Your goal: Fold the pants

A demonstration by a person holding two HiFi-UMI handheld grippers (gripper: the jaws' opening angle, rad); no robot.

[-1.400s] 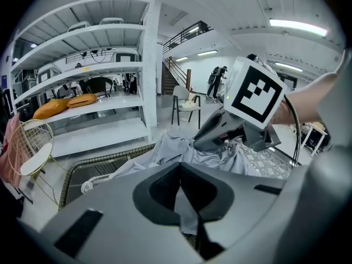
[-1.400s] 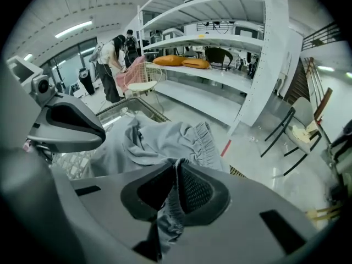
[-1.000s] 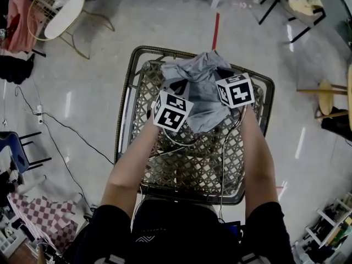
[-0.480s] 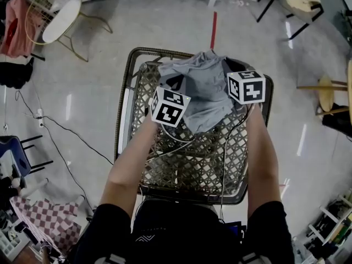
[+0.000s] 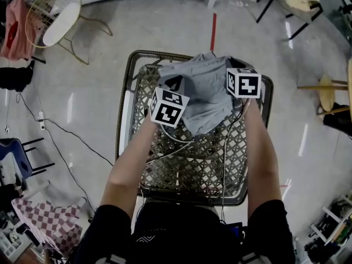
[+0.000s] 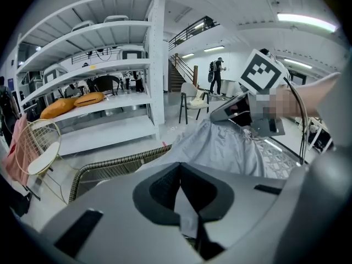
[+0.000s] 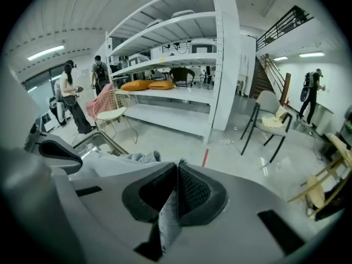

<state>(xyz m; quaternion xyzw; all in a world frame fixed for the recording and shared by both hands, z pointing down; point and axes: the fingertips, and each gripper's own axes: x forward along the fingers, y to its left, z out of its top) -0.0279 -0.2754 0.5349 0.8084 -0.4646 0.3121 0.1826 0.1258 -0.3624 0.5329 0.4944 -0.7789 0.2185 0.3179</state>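
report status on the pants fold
Left claw shut on gray pants. Right claw shut on them too, cloth spread between both over woven table. Nothing blocking seen.

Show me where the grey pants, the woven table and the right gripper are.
grey pants (image 5: 204, 95), head view, middle of the lifted cloth.
woven table (image 5: 187, 172), head view, bare lattice top.
right gripper (image 7: 176, 172), right gripper view, between its fingertips, shut on the pants.

Left gripper (image 6: 180, 168) and right gripper (image 7: 176, 168) angled downward, forearms extended; fingers of each clamped together on pants (image 5: 202, 95) fabric.
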